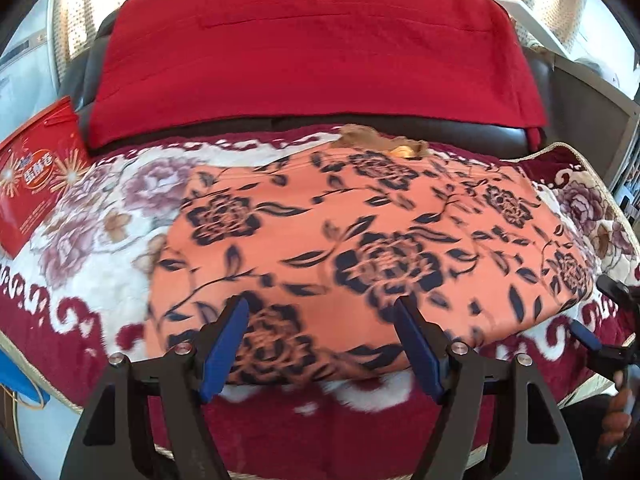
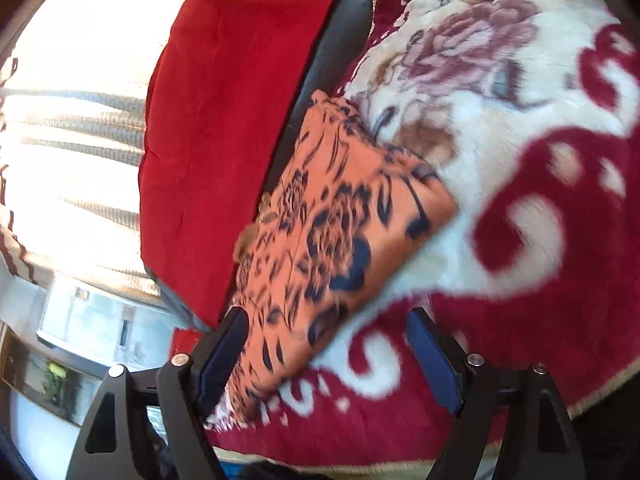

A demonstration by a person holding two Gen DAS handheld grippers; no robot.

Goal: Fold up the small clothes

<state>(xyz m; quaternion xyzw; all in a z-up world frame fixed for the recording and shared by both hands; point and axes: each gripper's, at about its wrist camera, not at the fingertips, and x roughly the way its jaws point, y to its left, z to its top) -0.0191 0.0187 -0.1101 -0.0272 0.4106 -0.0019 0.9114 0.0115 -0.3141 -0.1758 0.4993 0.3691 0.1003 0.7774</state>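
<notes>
Left wrist view: left gripper (image 1: 320, 316) is held spread over the orange floral garment (image 1: 360, 232)'s 6 o'clock edge; bare blanket (image 1: 92, 216) at 9 o'clock. Right gripper (image 2: 326, 330) is likewise spread, empty.

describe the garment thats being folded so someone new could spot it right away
Find the plush maroon-and-white floral blanket in front of the plain red cushion. The garment lies flat on it: orange with dark navy flowers and leaves, the only orange cloth there.
</notes>
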